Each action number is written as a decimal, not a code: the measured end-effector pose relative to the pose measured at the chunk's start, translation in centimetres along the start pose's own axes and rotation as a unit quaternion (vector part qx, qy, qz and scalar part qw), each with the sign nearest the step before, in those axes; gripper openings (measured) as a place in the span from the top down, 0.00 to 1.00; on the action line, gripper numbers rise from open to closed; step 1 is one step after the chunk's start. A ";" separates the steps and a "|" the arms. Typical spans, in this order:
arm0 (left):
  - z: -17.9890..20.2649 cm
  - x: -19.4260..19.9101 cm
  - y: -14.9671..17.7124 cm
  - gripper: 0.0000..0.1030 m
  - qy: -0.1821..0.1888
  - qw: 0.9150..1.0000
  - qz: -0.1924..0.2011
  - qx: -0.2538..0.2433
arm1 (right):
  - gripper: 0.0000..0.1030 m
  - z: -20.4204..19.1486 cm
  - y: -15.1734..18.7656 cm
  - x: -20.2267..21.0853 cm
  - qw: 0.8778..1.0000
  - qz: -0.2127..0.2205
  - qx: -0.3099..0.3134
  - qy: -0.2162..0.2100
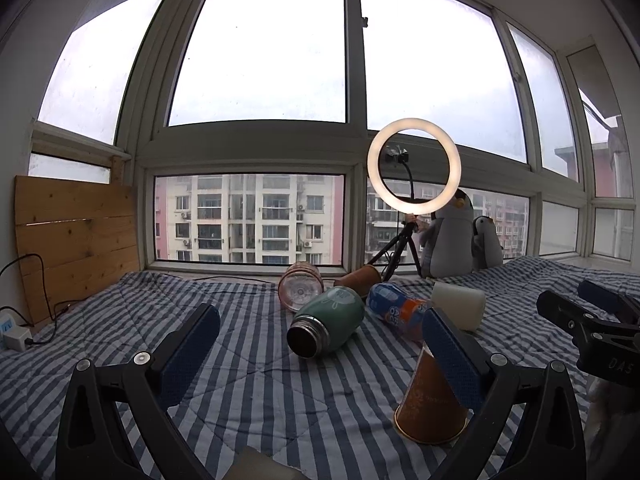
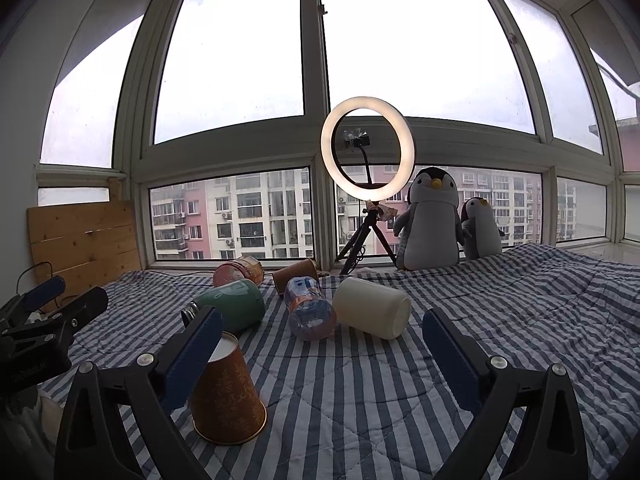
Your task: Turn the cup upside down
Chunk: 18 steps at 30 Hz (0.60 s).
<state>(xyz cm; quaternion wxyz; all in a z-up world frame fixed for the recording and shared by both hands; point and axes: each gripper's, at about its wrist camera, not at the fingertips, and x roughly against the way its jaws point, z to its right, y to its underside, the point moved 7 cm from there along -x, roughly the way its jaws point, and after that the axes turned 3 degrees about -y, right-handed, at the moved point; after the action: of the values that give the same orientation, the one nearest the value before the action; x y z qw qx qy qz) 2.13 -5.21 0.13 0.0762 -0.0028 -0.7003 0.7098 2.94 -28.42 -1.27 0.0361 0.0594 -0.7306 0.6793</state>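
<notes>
An orange paper cup [image 1: 430, 404] stands upside down, rim on the striped blanket, partly behind my left gripper's right finger; in the right wrist view the cup [image 2: 226, 396] sits behind my right gripper's left finger. My left gripper [image 1: 320, 348] is open and empty, and it also shows at the left of the right wrist view [image 2: 60, 300]. My right gripper [image 2: 322, 352] is open and empty, and it also shows at the right edge of the left wrist view [image 1: 580, 304].
Several cups and bottles lie on their sides: a green flask [image 1: 326, 326], a pink bottle [image 1: 300, 286], a brown cup [image 1: 358, 278], a blue-orange bottle [image 1: 396, 310] and a white cup [image 2: 372, 312]. A ring light on a tripod [image 2: 366, 148] and plush penguins [image 2: 432, 220] stand by the window.
</notes>
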 end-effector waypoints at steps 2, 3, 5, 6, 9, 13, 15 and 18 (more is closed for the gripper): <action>0.0 0.0 0.0 0.00 0.000 1.000 0.000 0.000 | 0.04 0.0 0.0 0.0 1.000 0.001 0.001 0.000; 0.0 0.0 0.0 0.00 0.000 1.000 0.000 0.000 | 0.04 0.0 0.0 0.0 1.000 0.001 0.001 0.000; 0.0 0.0 0.0 0.00 -0.001 1.000 -0.001 0.000 | 0.04 0.0 0.0 0.0 1.000 0.001 0.001 -0.001; 0.0 0.0 0.0 0.00 -0.001 1.000 -0.001 0.000 | 0.04 0.0 0.0 0.0 1.000 0.001 0.001 0.000; 0.0 -0.1 0.0 0.01 -0.001 1.000 -0.001 0.000 | 0.04 0.0 -0.1 0.0 1.000 0.002 0.001 -0.001; 0.0 -0.1 0.0 0.01 -0.001 1.000 -0.001 0.000 | 0.04 0.0 -0.1 0.0 1.000 0.000 0.001 -0.001; 0.0 -0.1 0.0 0.00 -0.001 1.000 -0.002 0.000 | 0.04 0.0 -0.1 0.0 1.000 0.000 0.001 -0.002; 0.0 -0.1 0.0 0.00 0.000 1.000 -0.002 -0.002 | 0.04 0.0 -0.1 0.0 1.000 -0.001 0.001 -0.002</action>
<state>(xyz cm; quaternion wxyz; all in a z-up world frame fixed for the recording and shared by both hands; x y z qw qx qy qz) 2.22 -5.21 0.08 0.0778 -0.0017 -0.7015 0.7084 2.99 -28.43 -1.18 0.0356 0.0617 -0.7295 0.6802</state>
